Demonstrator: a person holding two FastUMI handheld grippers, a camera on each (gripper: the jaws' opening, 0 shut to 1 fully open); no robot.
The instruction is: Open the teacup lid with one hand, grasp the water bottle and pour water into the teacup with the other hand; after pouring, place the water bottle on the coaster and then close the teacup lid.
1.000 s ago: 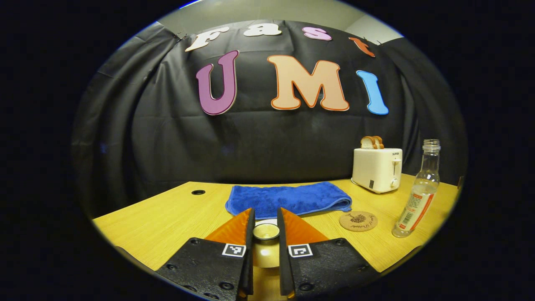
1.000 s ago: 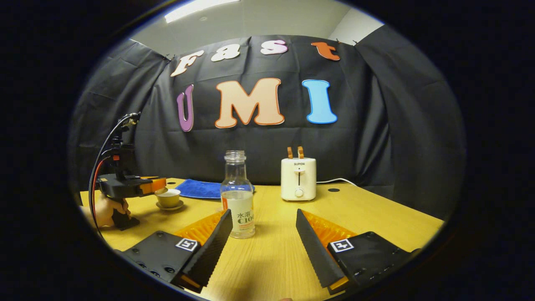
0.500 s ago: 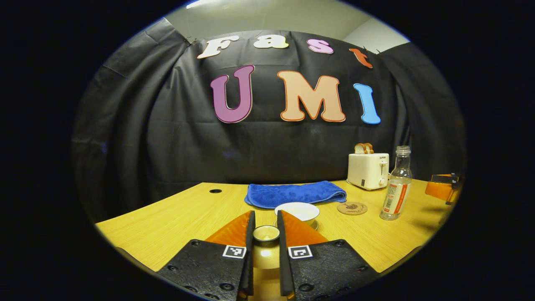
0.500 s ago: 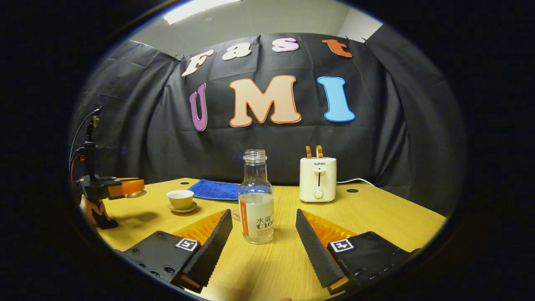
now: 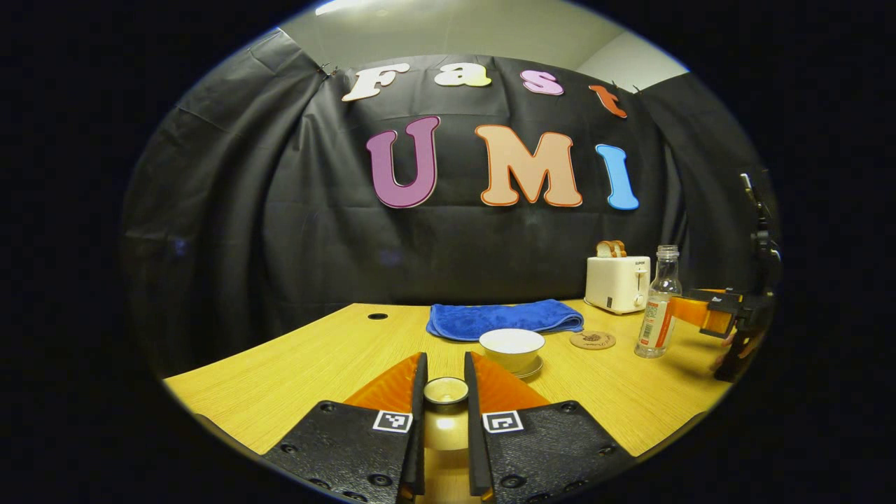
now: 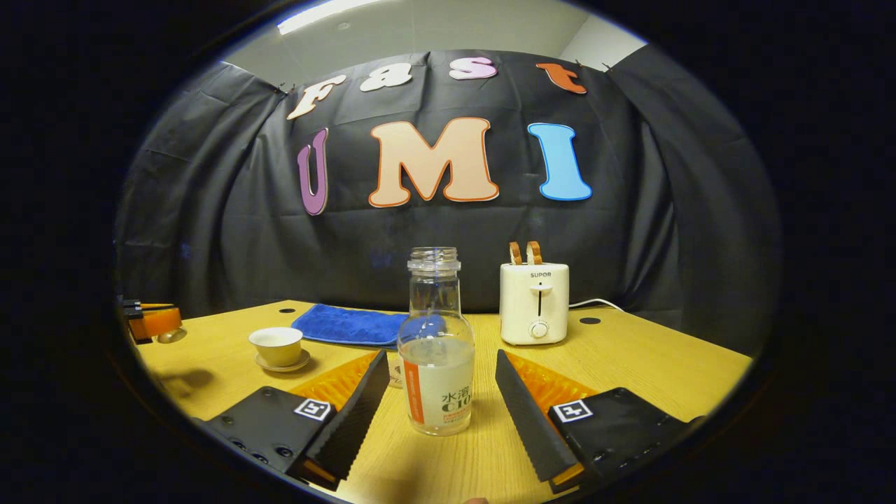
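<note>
Left claw [image 5: 445,392] nearly closed, both fingers pinching lid [image 5: 446,390], held above surface [image 5: 301,364]. Cup [image 5: 512,348] uncovered on its saucer, ahead. Right claw [image 6: 442,392] wide open, bottle [image 6: 435,343] upright between fingers, untouched. Coaster [image 5: 592,340] between cup and bottle.

- The place is a staged recording booth, not a lived-in home: black cloth [image 6: 665,210] hangs in folds as the wall behind and to the sides.
- Above the cloth show a plain ceiling [image 6: 434,28] and a strip light [image 6: 318,14], as in an office or lab room.
- A wood-grain tabletop [image 6: 651,364] has round cable holes [image 6: 590,320], like an office desk.
- Household props stand on it: a toaster [image 6: 534,303] with bread, a folded blue towel [image 5: 504,318], a coaster [image 5: 592,340], a teacup [image 5: 512,348] and a bottle [image 6: 435,343].
</note>
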